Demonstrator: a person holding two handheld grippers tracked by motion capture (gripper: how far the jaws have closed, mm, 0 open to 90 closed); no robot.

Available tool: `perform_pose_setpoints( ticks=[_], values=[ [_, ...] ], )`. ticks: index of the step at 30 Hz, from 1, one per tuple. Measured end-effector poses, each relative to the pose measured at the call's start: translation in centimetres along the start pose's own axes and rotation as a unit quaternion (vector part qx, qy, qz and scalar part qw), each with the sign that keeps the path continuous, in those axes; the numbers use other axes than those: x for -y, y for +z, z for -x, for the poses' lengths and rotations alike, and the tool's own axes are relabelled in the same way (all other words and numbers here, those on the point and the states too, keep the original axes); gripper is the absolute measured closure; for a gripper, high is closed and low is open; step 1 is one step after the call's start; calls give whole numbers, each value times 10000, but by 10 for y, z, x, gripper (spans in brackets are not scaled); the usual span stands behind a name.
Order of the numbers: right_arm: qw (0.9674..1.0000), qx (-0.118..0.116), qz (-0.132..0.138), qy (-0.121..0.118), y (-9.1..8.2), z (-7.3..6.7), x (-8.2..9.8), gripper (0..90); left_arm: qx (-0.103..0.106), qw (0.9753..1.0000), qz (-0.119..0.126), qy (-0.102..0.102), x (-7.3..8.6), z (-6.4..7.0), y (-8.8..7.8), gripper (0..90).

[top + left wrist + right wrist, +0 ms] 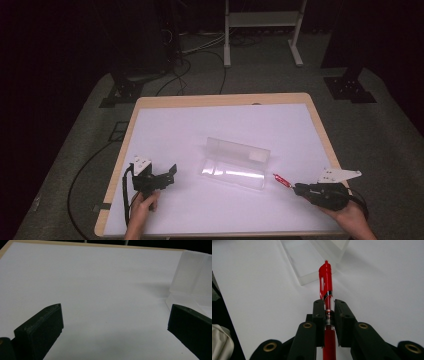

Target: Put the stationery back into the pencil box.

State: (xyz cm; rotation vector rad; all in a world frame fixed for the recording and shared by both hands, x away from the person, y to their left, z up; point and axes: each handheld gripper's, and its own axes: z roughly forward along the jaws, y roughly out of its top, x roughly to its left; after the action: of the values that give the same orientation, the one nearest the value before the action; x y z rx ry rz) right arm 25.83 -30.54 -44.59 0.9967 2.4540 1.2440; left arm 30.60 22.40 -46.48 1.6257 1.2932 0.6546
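Table: my wooden-edged table [320, 125] carries a white sheet [200, 130] over nearly its whole top; grey carpet lies around it.
Case: a clear plastic pen case [235, 164] lies open near the middle of the sheet, its lid standing up at the far side and its shallow tray flat toward me. In my left gripper view it sits at the upper right [192, 275]; in my right gripper view its tray corner [304, 257] lies just beyond the pen tip.
Left gripper: my left gripper [167, 176] rests low over the sheet, left of the case and apart from it, its jaws spread wide with only bare white sheet between them.
Right gripper: my right gripper [296, 188] sits near the table's right edge, jaws pinching the pen's barrel.
Pen: the red pen [326, 287] sticks out ahead of my right jaws, its clip end pointing at the case's right end, close beside it [281, 180]; whether they touch I cannot tell.
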Motion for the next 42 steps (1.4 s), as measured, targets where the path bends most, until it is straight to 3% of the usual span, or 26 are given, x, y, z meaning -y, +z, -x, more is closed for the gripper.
perform_pose_setpoints(
  ticks=[13,42],
  values=[
    [9993,-321,141,-108,6,-3,-23,789,0,10000,2,3,0,0,0,0],
    [9955,-791,65,-509,32,-11,-73,789,13,10000,5,-15,0,-1,0,0]
  ],
)
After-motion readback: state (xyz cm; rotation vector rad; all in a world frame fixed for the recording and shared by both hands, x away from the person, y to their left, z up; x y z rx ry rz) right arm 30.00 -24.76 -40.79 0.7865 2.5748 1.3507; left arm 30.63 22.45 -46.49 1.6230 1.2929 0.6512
